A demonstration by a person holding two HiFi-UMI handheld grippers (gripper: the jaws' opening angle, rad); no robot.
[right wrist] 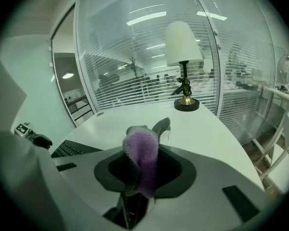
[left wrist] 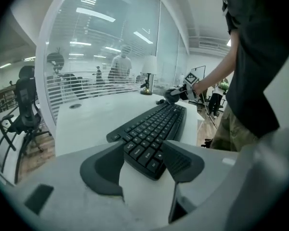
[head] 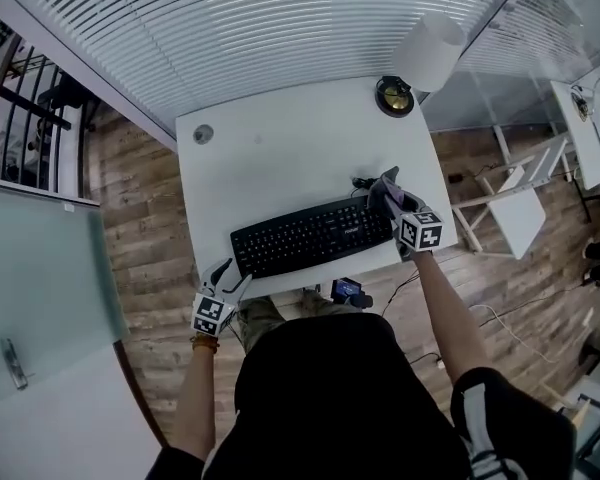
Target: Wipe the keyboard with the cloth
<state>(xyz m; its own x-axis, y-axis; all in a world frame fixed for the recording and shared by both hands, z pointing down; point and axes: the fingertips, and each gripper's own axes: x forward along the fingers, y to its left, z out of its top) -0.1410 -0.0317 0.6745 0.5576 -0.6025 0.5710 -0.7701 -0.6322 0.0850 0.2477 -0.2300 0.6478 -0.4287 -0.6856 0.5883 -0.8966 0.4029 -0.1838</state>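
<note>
A black keyboard [head: 310, 236] lies slantwise on the white desk [head: 280, 158]. My right gripper [head: 388, 190] hovers at the keyboard's right end, shut on a purple and grey cloth [head: 394, 201]. In the right gripper view the cloth [right wrist: 142, 155] bulges up from between the jaws of that gripper [right wrist: 140, 176]. My left gripper [head: 230, 274] is at the desk's front edge by the keyboard's left end, jaws apart. In the left gripper view the keyboard's near end [left wrist: 147, 153] shows between the spread fingers of the left gripper [left wrist: 143, 166], which hold nothing. The right gripper [left wrist: 176, 94] shows at the keyboard's far end.
A table lamp [head: 425, 53] with a brass base [head: 394, 96] stands at the desk's back right corner. A round grommet [head: 202, 134] sits at the back left. Behind the desk is a glass wall with blinds. A white chair [head: 515, 213] stands to the right.
</note>
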